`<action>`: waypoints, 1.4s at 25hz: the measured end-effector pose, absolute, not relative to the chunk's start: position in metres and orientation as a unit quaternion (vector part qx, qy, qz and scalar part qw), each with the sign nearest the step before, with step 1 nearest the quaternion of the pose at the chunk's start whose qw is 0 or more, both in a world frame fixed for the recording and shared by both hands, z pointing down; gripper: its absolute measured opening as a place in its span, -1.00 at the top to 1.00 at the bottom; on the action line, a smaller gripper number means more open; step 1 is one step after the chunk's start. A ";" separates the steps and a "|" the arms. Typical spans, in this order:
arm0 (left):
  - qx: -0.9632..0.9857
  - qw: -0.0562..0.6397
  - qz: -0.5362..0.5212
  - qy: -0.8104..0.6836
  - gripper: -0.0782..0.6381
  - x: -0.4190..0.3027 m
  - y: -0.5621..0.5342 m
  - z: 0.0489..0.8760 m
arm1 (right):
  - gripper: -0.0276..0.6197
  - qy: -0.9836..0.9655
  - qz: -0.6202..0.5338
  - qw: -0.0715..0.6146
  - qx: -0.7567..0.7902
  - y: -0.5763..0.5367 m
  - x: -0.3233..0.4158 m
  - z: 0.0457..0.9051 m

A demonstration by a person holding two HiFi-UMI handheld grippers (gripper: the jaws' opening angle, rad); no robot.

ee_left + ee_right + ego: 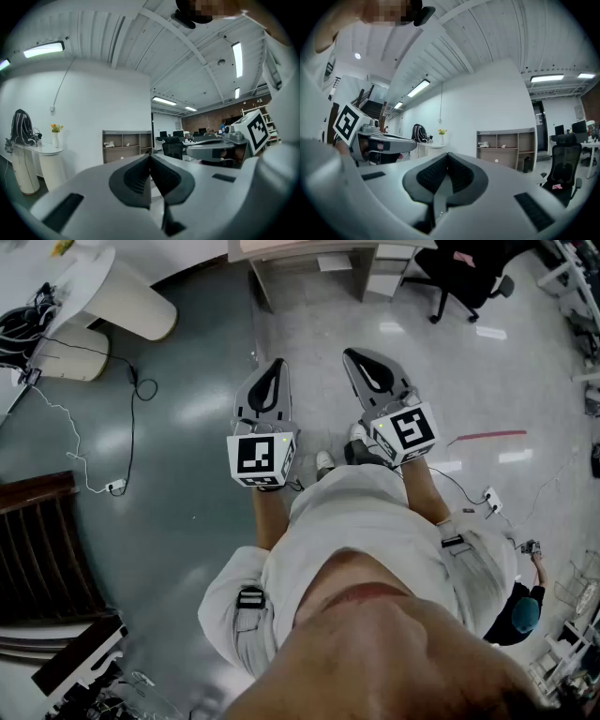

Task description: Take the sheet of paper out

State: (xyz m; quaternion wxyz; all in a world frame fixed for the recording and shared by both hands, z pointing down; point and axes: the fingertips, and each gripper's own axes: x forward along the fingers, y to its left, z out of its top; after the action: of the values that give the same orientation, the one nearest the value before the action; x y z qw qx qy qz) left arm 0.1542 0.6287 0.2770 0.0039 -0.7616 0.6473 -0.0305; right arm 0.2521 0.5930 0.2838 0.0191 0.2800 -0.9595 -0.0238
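Note:
No sheet of paper shows in any view. In the head view both grippers are held side by side at waist height over the floor, pointing forward. The left gripper is shut and empty, its jaws meeting at the tip. My right gripper is likewise shut on nothing, pads pressed together. Each gripper view catches the other gripper beside it: the right gripper and the left gripper.
An open shelf unit stands ahead against the wall, a black office chair to its right. A white rounded counter with a flower vase is at the left. Cables trail over the grey floor. Wooden stairs lie at left.

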 end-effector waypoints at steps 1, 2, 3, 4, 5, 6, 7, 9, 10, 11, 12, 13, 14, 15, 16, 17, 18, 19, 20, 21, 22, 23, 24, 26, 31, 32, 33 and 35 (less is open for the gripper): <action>-0.761 0.006 -0.029 0.648 0.75 0.152 0.633 0.277 | 0.85 -0.959 -0.025 0.019 0.281 0.597 0.250 0.284; -0.760 0.008 -0.027 0.649 0.75 0.149 0.637 0.277 | 0.85 -0.959 -0.026 0.018 0.282 0.600 0.248 0.285; -0.760 0.010 -0.026 0.650 0.75 0.147 0.641 0.277 | 0.85 -0.959 -0.026 0.016 0.283 0.604 0.246 0.285; -0.760 0.012 -0.025 0.650 0.75 0.145 0.644 0.277 | 0.85 -0.959 -0.026 0.012 0.283 0.607 0.244 0.284; -0.760 0.014 -0.024 0.649 0.75 0.143 0.648 0.277 | 0.85 -0.959 -0.025 0.008 0.283 0.610 0.243 0.282; -0.760 0.014 -0.023 0.650 0.75 0.140 0.650 0.276 | 0.85 -0.958 -0.025 0.004 0.284 0.613 0.241 0.280; -0.759 0.014 -0.021 0.650 0.75 0.138 0.652 0.276 | 0.85 -0.958 -0.025 0.001 0.286 0.614 0.240 0.278; -0.758 0.012 -0.018 0.651 0.75 0.133 0.654 0.275 | 0.85 -0.956 -0.026 -0.002 0.292 0.615 0.238 0.275; -0.759 0.011 -0.017 0.651 0.75 0.131 0.654 0.275 | 0.85 -0.955 -0.027 -0.002 0.294 0.616 0.237 0.275; -0.759 0.012 -0.016 0.651 0.75 0.130 0.655 0.275 | 0.85 -0.955 -0.027 0.000 0.295 0.617 0.236 0.276; -0.760 0.011 -0.015 0.649 0.75 0.130 0.655 0.276 | 0.85 -0.955 -0.028 0.001 0.295 0.618 0.236 0.277; -0.762 0.011 -0.015 0.648 0.75 0.130 0.655 0.276 | 0.85 -0.955 -0.027 0.003 0.296 0.619 0.235 0.278; -0.763 0.010 -0.015 0.646 0.75 0.130 0.655 0.277 | 0.85 -0.955 -0.025 0.004 0.296 0.620 0.235 0.279; -0.764 0.009 -0.016 0.645 0.75 0.130 0.654 0.277 | 0.85 -0.955 -0.022 0.006 0.296 0.619 0.234 0.280; -0.765 0.008 -0.017 0.643 0.75 0.130 0.651 0.278 | 0.85 -0.955 -0.020 0.007 0.296 0.618 0.233 0.281; -0.766 0.007 -0.018 0.642 0.75 0.131 0.648 0.278 | 0.85 -0.955 -0.018 0.008 0.295 0.616 0.233 0.282; -0.767 0.006 -0.020 0.641 0.75 0.132 0.645 0.278 | 0.85 -0.956 -0.016 0.009 0.294 0.613 0.232 0.283; -0.767 0.006 -0.021 0.641 0.75 0.133 0.640 0.279 | 0.85 -0.956 -0.015 0.011 0.292 0.610 0.232 0.285; -0.767 0.005 -0.022 0.641 0.75 0.134 0.636 0.280 | 0.85 -0.957 -0.014 0.013 0.290 0.606 0.232 0.287; -0.767 0.005 -0.023 0.641 0.75 0.136 0.631 0.281 | 0.85 -0.957 -0.012 0.013 0.288 0.601 0.233 0.289; -0.766 0.004 -0.025 0.642 0.75 0.137 0.626 0.282 | 0.85 -0.958 -0.010 0.013 0.286 0.595 0.235 0.292; -0.765 0.004 -0.027 0.644 0.75 0.139 0.620 0.284 | 0.85 -0.958 -0.007 0.012 0.285 0.588 0.236 0.294; -0.764 0.003 -0.030 0.645 0.75 0.140 0.614 0.286 | 0.85 -0.959 -0.004 0.011 0.284 0.580 0.237 0.296; -0.761 0.003 -0.038 0.648 0.75 0.142 0.601 0.289 | 0.85 -0.960 0.003 0.006 0.281 0.563 0.238 0.298; -0.752 0.003 -0.056 0.657 0.75 0.137 0.562 0.290 | 0.85 -0.962 0.011 -0.004 0.271 0.523 0.236 0.296; -0.750 0.004 -0.058 0.659 0.75 0.137 0.554 0.288 | 0.85 -0.963 0.011 -0.004 0.269 0.515 0.236 0.295; -0.749 0.005 -0.059 0.660 0.75 0.137 0.546 0.287 | 0.85 -0.964 0.011 -0.004 0.267 0.507 0.236 0.295; -0.747 0.006 -0.061 0.662 0.75 0.140 0.533 0.285 | 0.85 -0.965 0.011 -0.003 0.263 0.491 0.237 0.295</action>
State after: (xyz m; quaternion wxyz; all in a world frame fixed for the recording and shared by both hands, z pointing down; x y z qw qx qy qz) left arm 0.1400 0.5326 0.2853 0.0060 -0.7471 0.6619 -0.0611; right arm 0.2371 0.4914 0.2954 -0.0031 0.2633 -0.9646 0.0114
